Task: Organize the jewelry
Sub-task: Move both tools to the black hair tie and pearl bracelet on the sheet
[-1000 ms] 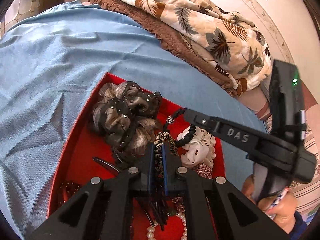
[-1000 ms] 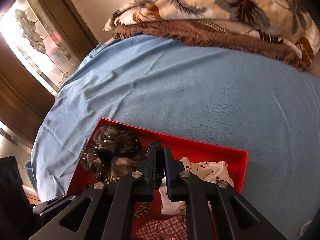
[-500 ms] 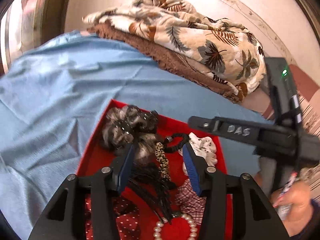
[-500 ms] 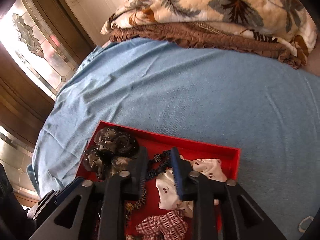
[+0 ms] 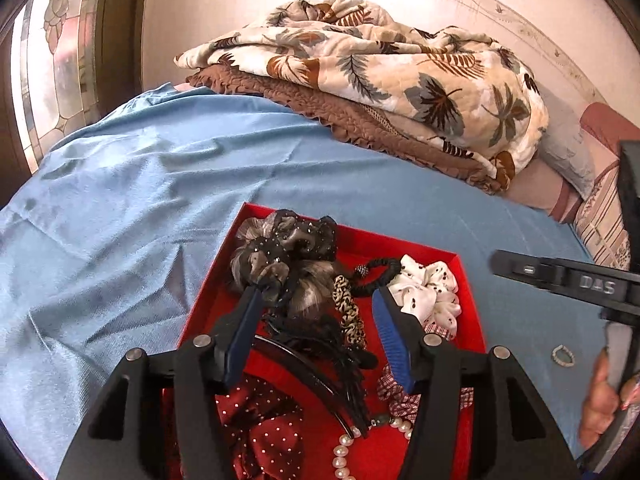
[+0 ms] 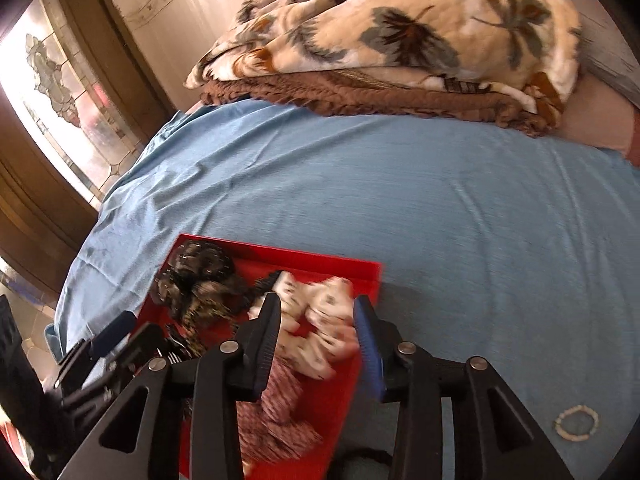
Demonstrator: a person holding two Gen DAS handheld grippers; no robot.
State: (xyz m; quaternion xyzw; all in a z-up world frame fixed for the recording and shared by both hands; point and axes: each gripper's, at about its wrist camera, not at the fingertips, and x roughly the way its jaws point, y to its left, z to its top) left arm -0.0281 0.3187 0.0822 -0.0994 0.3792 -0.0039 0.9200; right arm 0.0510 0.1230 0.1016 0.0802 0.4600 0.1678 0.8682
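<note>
Daylight enters through the stained-glass window (image 6: 60, 92) at far left, blown out to white glare in the right wrist view. The blue sheet (image 5: 120, 208) shows soft sheen and shallow fold shadows. The right wrist view is motion-blurred, smearing the red tray (image 6: 280, 254). Both views bulge at the edges with black corners.

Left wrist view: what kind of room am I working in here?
Most likely a bedroom: the red tray of jewelry and hair accessories sits on a bed's blue sheet, with a leaf-print quilt bunched against the wall and a stained-glass window alongside.
</note>
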